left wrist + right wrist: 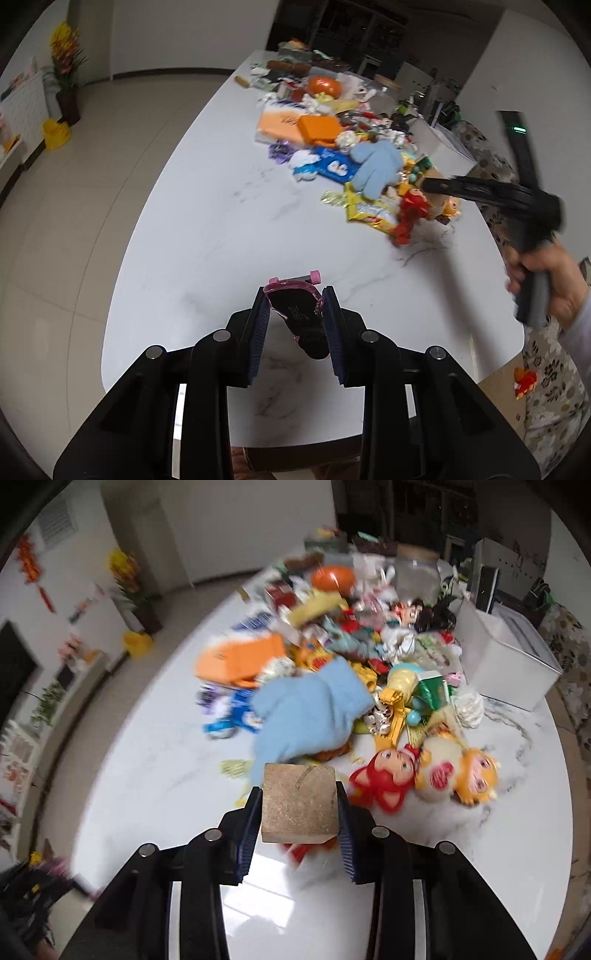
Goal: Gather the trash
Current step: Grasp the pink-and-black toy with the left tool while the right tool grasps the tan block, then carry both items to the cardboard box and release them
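Up close in the left wrist view, the left claw point(295, 301) is clamped on a small pink toy skateboard point(301, 314), its black underside turned up between the two blue pads and a pink wheel poking out past the fingertips. Below the claw lies the white marble counter point(207, 229). Well ahead and to the right of it sits the heap of clutter: a light blue glove point(376, 166), a yellow wrapper point(373, 212) and a red doll point(410, 214). Farther right, the right claw point(428, 184) reaches in over that heap, blurred.

Seen from the right wrist, the right claw point(299, 794) grips a tan cork-like block point(299, 805) squarely between its pads, held above the counter point(147, 775). Just beyond the fingertips lies the glove point(310, 709); to the right ahead lie the red doll point(384, 775) and an orange-haired doll point(458, 771).
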